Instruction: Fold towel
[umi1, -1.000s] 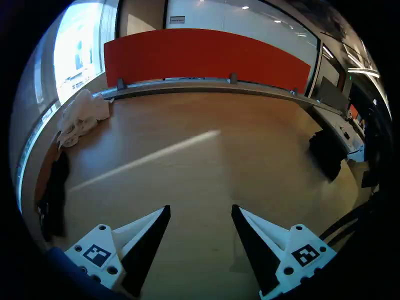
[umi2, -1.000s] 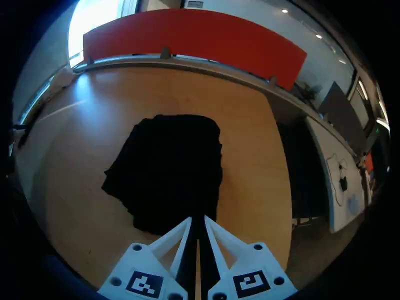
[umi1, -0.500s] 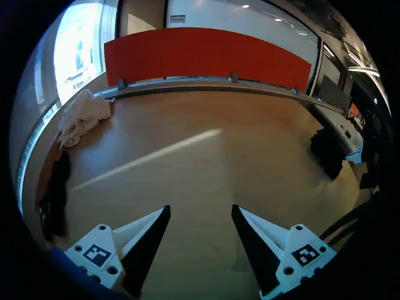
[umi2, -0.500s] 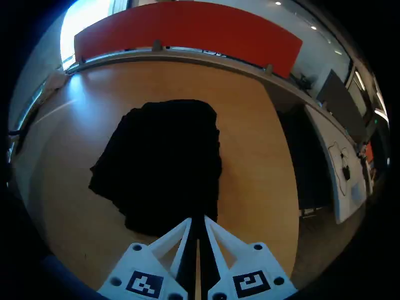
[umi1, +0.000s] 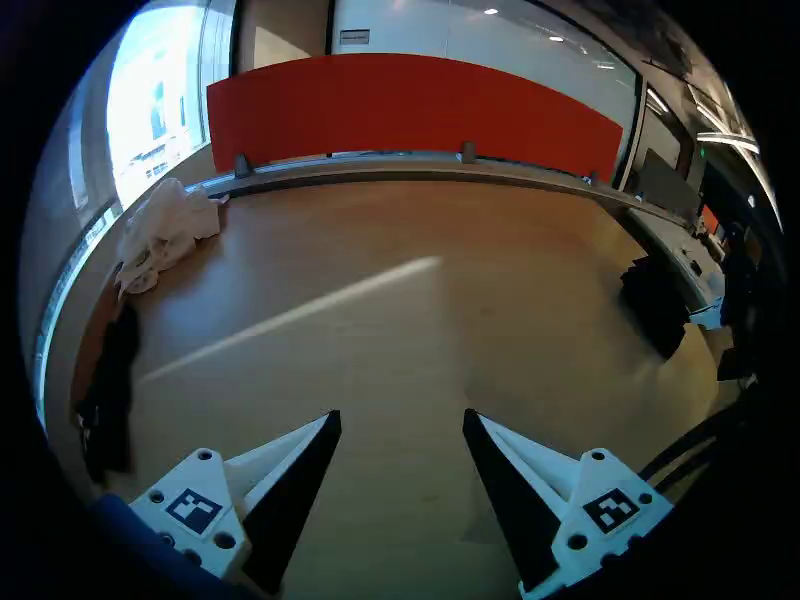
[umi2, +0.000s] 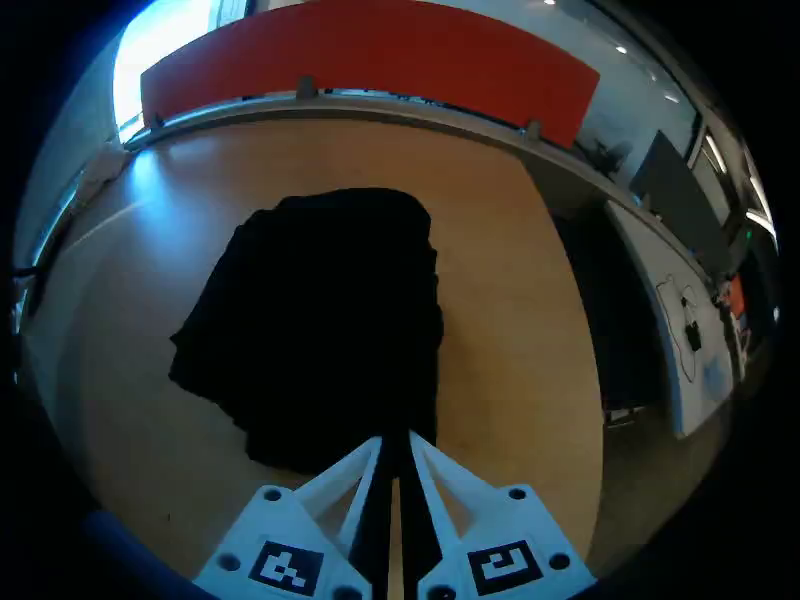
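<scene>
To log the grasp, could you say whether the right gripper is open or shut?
Shut: the right gripper pinches the black towel at its near edge.

A smooth wood table (umi1: 420, 300) is being shown with a faint gloss. At 10 o'clock, crumpled white cloth (umi1: 165, 232) is being seen. The towel (umi2: 330, 320) is being seen as matt black cloth, the fingers (umi2: 320, 495) of the right gripper (umi2: 397, 445) as smooth white plastic.

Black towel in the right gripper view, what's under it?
The black towel lies on the wooden table, bare wood showing around it. Anything directly beneath the cloth is covered.
</scene>
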